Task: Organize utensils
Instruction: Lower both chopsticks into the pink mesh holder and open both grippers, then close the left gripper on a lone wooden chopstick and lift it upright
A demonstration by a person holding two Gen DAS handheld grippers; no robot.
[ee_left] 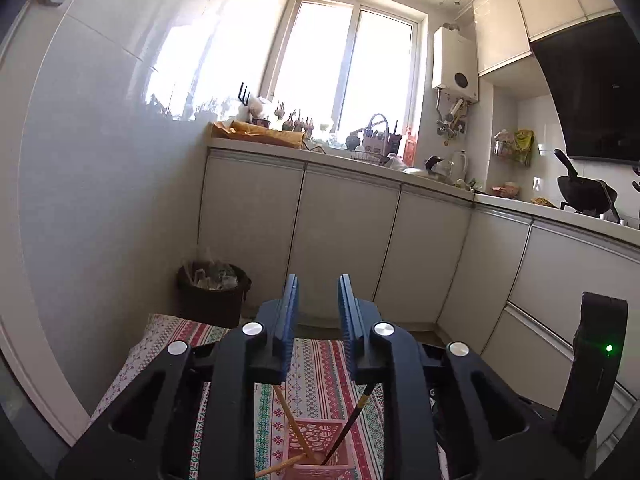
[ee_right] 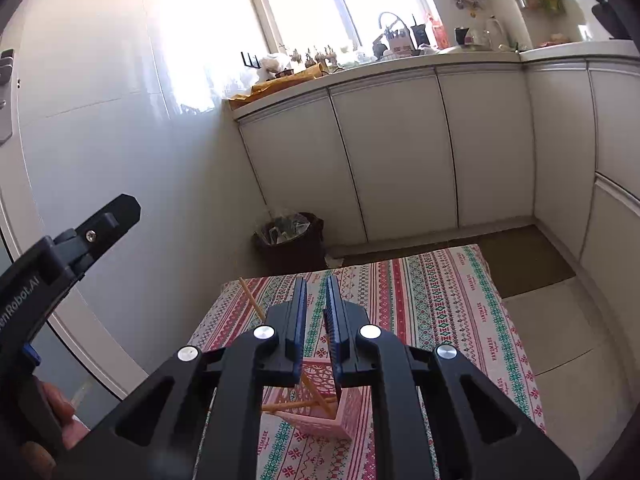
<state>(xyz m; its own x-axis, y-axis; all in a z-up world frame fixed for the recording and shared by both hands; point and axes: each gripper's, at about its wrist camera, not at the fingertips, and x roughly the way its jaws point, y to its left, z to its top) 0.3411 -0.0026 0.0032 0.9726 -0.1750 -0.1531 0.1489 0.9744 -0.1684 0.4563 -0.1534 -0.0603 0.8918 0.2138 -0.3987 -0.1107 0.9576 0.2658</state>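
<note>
Both grippers – left [ee_left: 318, 300], right [ee_right: 316, 300] – stand slightly parted and empty over the pink basket [ee_right: 320, 408] holding the chopsticks [ee_left: 294, 428]; lift clear vertically, don't snag the leaning sticks.

Daylight is pouring through the window [ee_left: 344, 68], glaring off the glossy white wall [ee_left: 100, 160]. Pale cabinets [ee_right: 392, 152] are lining the corner; a dark bin [ee_right: 290, 240] is standing on the floor.
</note>
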